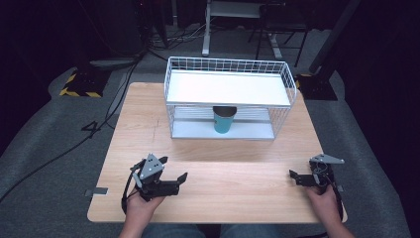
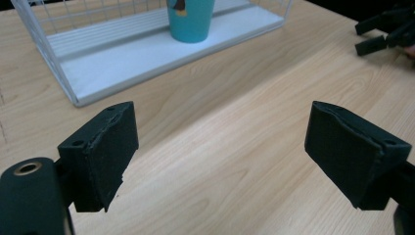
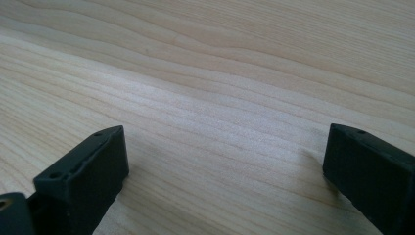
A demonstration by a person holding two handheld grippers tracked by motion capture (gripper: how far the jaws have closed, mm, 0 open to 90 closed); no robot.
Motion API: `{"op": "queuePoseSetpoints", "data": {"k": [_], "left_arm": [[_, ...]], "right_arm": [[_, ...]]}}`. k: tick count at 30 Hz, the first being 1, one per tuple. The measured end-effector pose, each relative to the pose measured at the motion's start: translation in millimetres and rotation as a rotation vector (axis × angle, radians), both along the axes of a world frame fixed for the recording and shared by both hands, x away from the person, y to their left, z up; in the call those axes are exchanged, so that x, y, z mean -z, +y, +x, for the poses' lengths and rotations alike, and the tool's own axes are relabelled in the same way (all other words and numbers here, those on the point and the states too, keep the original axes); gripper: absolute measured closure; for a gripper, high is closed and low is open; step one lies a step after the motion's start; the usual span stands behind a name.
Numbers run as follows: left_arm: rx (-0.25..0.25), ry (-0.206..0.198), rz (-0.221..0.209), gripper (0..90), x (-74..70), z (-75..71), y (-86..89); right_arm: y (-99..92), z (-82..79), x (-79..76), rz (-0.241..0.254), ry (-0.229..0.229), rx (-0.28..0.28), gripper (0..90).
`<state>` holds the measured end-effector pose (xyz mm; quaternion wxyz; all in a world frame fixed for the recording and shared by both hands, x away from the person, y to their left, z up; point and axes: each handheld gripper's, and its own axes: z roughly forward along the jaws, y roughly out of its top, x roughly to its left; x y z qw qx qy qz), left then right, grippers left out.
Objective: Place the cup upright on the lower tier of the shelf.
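A teal cup [image 1: 224,120] stands upright on the lower shelf of a white wire rack [image 1: 285,79] at the back of the wooden table [image 1: 223,198]. My left gripper [image 1: 173,167] rests near the table's front left, held in a hand and pointing toward the rack. Its jaws are open with only bare wood between them [image 2: 220,132]. The left gripper view has the cup [image 2: 190,19] far ahead on the rack's shelf [image 2: 147,54]. My right gripper [image 1: 302,168] lies at the front right, open over bare wood [image 3: 225,156].
The rack's white upper shelf [image 1: 225,87] covers the cup from above, and its open side faces the front. The right gripper [image 2: 386,32] appears at the top right of the left gripper view. Cables and stand bases lie on the grey floor behind the table.
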<state>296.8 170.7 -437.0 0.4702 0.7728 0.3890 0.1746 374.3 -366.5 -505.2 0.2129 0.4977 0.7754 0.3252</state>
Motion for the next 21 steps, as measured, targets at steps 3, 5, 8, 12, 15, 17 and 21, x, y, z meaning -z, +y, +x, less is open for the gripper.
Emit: {"op": "queuePoseSetpoints", "data": {"k": [3, 5, 8, 12, 15, 17, 21], "left_arm": [[0.004, 0.010, 0.031, 13.3, 10.4, -5.7, 2.1], [0.006, 0.024, 0.050, 13.3, 19.4, -10.8, 4.5], [0.004, 0.051, 0.059, 13.5, 29.5, -15.4, 8.4], [-0.005, 0.090, 0.076, 13.6, 40.3, -16.4, 12.4], [-0.007, 0.115, 0.091, 13.7, 46.6, -16.1, 13.8], [-0.003, 0.135, 0.115, 13.7, 51.7, -16.8, 14.7], [-0.016, 0.153, 0.170, 13.9, 57.2, -16.7, 16.1]], "right_arm": [[0.0, 0.0, 0.0, 0.000, 0.000, 0.000, 3.0], [0.0, 0.0, 0.0, 0.000, 0.000, 0.000, 3.0], [0.0, 0.0, 0.0, 0.000, 0.000, 0.000, 3.0], [0.0, 0.0, 0.0, 0.000, 0.000, 0.000, 3.0], [0.0, 0.0, 0.0, 0.000, 0.000, 0.000, 3.0], [0.0, 0.0, 0.0, 0.000, 0.000, 0.000, 3.0], [0.0, 0.0, 0.0, 0.000, 0.000, 0.000, 3.0]]}}
